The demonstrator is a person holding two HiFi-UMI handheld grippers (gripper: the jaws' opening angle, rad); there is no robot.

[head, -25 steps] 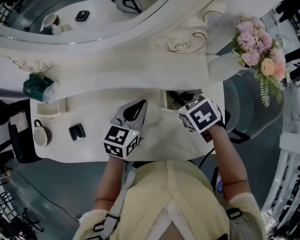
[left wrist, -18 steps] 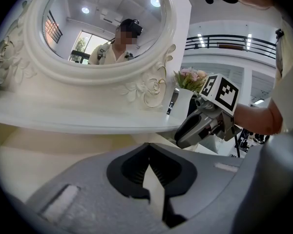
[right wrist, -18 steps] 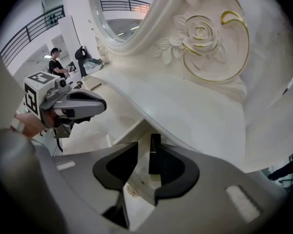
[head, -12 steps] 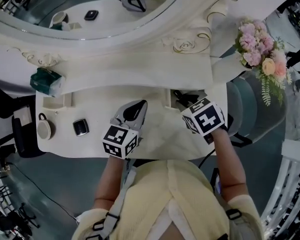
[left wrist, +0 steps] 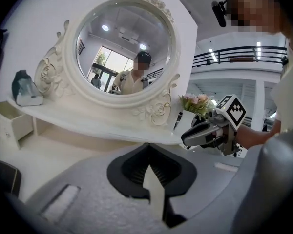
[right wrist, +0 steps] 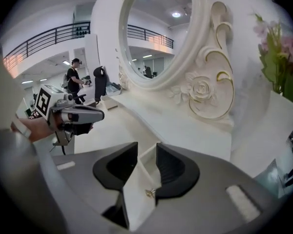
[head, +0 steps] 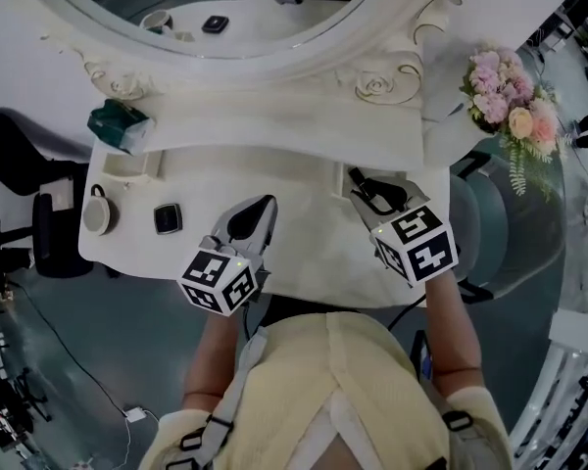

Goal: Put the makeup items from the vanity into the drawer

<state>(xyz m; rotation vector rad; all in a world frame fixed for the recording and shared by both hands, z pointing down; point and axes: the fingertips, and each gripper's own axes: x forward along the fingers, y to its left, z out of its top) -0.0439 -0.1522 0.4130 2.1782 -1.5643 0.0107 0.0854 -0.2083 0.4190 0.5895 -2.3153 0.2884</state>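
Note:
On the white vanity top [head: 304, 262] a black compact [head: 167, 218] lies at the left, next to a round beige item with a loop handle [head: 98, 215]. My left gripper [head: 262, 204] hangs over the middle of the top, its jaws shut and empty [left wrist: 147, 147]. My right gripper [head: 363, 181] is at the right, above a small white drawer [head: 339, 178] that stands pulled out. In the right gripper view that drawer [right wrist: 145, 167] and its gold knob [right wrist: 149, 193] show through the gap between the jaws [right wrist: 146, 147]. The jaws stand apart with nothing between the pads.
A large round mirror [head: 245, 8] in a carved white frame rises behind the shelf. A green tissue box [head: 122, 125] sits on the shelf at the left, above another small open drawer [head: 127, 164]. Pink flowers [head: 505, 96] stand at the right, with a grey chair [head: 490, 213] beside the vanity.
Both grippers have risen and drawn back toward the person. The right one has come off the drawer, so its jaws now show. The head view has shifted, moving the vanity down and right.

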